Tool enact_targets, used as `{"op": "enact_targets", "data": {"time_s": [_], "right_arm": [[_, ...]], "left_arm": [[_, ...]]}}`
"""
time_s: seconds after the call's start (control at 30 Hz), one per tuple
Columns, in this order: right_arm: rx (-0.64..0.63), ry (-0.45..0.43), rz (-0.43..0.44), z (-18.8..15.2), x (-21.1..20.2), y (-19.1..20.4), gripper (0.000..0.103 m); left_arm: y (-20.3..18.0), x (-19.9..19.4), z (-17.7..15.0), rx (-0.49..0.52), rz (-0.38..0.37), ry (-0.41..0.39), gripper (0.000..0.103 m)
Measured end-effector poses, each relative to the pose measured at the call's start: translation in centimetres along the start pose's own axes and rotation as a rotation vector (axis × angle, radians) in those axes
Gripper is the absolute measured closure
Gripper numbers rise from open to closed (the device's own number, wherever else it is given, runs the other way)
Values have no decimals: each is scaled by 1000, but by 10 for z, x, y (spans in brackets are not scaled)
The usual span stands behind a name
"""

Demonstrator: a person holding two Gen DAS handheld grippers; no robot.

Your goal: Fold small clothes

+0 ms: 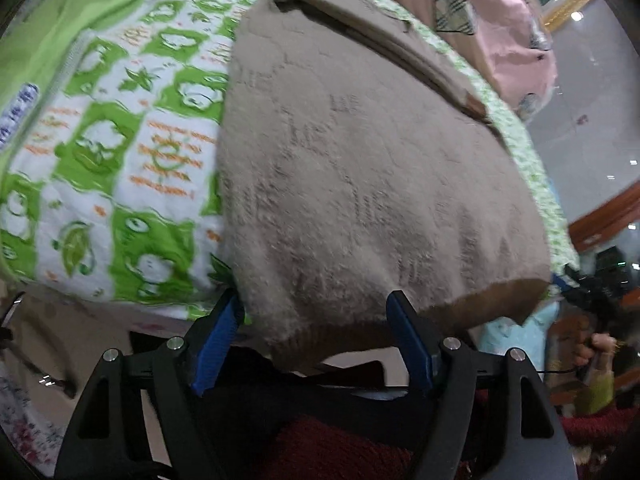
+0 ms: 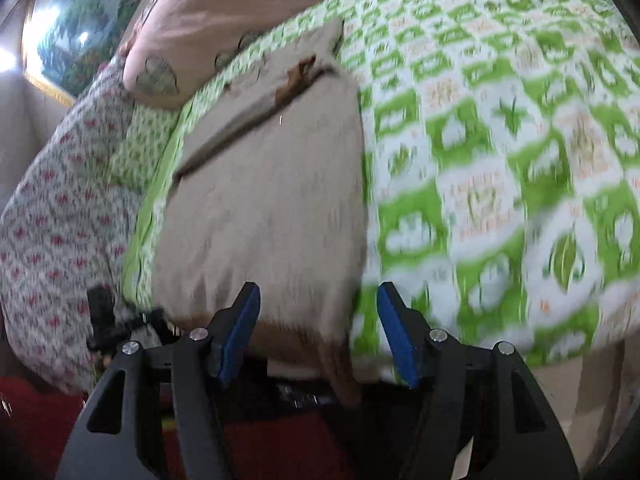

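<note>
A beige fleece garment [image 1: 360,184] lies flat on a green-and-white patterned bedspread [image 1: 120,168], its near hem hanging a little over the bed's front edge. My left gripper [image 1: 316,300] is open, its blue pads either side of the near left part of the hem. In the right wrist view the same garment [image 2: 272,200] lies on the bedspread [image 2: 500,160]. My right gripper [image 2: 318,292] is open at the garment's near right corner, nothing held between the pads.
A pink pillow with plaid hearts [image 1: 480,12] lies behind the garment, also in the right wrist view [image 2: 208,20]. A floral quilt [image 2: 52,240] lies to the left. Red cloth [image 2: 280,448] is below the grippers. The other gripper [image 2: 116,328] shows at left.
</note>
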State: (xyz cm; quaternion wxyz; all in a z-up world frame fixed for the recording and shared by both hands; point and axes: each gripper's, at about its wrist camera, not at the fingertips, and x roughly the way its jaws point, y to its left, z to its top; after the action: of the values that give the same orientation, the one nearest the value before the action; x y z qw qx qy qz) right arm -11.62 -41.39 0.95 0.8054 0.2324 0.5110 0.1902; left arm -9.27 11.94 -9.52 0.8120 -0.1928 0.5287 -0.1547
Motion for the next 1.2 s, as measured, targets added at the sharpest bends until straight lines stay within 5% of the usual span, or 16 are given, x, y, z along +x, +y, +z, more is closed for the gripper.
{"op": "enact_targets", "data": {"time_s": [0.17,0.33,0.53,0.73,0.77,0.93,1.2], "right_arm": [[2,49,95,-11,11,-3,41],[-56,70,103,-16,23,7,43],[-41,116,85,-26,32,-1,92],[-33,112,141,-27,33,3,92],[-33,117,139,-27,33,3,92],[-30,57,221,-18,12,19,94],[-64,-132,369,34,-14,48,94]], "left_arm": [[10,-3,-2,19,-59,11,32],[12,-6,-7,57,-39,15,59],[10,2,-7,70,-55,39,80],[6,14,-10,112,-64,104,89],[3,15,-10,118,-62,104,97],[-17,-13,-5,153,-123,37,97],[-46,-82,47,176,-211,-230,97]]}}
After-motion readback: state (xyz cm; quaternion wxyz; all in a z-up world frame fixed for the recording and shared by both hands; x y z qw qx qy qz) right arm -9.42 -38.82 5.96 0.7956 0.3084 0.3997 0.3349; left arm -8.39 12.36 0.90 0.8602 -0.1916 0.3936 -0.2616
